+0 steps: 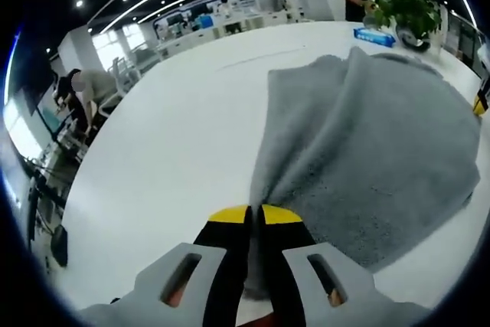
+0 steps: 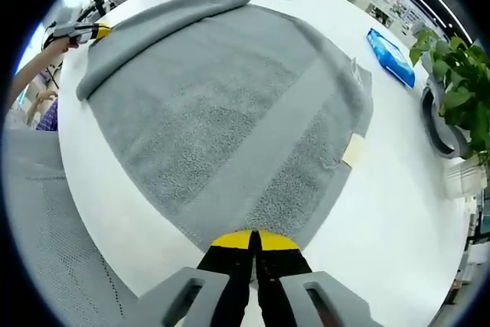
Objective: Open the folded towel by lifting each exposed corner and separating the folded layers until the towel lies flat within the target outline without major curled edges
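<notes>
Now the left gripper pinches a towel corner, cloth fanning toward 1 o'clock over the table; the right gripper clamps its near edge, towel spreading toward 11.

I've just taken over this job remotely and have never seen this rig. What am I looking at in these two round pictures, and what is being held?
There is no robot arm: a person holds a two-jaw gripper in each hand, and a fisheye camera rides on each, looking along its jaws.

In the left gripper view, the left gripper is shut on a corner of the grey towel, lifting it so it drapes over the white table.

In the right gripper view, the right gripper is shut on the near edge of the same towel, which lies mostly spread. The other gripper shows far left, where that edge is rolled over.

Also on the table: a blue packet and a potted plant.
</notes>
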`<state>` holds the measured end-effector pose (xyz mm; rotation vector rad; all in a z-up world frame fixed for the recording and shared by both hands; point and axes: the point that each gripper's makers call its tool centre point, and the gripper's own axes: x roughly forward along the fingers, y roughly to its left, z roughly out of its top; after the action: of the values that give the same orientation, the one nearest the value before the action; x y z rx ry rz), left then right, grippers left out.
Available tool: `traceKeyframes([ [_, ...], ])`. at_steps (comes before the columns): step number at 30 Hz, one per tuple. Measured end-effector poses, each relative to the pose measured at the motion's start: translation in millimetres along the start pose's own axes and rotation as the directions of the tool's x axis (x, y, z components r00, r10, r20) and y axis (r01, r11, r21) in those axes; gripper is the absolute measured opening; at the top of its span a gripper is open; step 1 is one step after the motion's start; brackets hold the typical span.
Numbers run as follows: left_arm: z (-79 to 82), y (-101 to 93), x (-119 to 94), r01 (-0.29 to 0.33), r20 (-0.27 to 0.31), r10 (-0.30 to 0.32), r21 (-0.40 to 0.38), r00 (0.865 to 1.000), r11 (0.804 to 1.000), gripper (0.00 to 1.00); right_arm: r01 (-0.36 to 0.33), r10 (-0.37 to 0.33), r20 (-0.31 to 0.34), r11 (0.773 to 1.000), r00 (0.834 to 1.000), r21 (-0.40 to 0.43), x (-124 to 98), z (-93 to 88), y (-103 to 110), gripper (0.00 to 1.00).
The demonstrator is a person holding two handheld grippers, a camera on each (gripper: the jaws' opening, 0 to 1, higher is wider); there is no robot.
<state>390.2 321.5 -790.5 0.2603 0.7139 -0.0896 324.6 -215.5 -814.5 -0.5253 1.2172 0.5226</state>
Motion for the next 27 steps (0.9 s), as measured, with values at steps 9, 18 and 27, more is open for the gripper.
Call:
traceKeyframes([
  [9,-13.2,23.7,-7,-0.043,-0.021,0.042,-0.028,0.999,0.999,0.04,-0.003,0.003,0.002,1.0,1.0,0.004,0,-0.3,0,0.0],
  [18,-24.6,46.7,-12,-0.081,-0.035,0.079,-0.053,0.996,0.995,0.04,-0.008,0.008,0.002,1.0,1.0,0.008,0,-0.4,0,0.0],
  [27,-38.1,74.4,-2,-0.104,-0.042,0.101,-0.072,0.994,0.992,0.04,-0.008,0.008,0.002,1.0,1.0,0.013,-1,-0.4,1,0.0],
])
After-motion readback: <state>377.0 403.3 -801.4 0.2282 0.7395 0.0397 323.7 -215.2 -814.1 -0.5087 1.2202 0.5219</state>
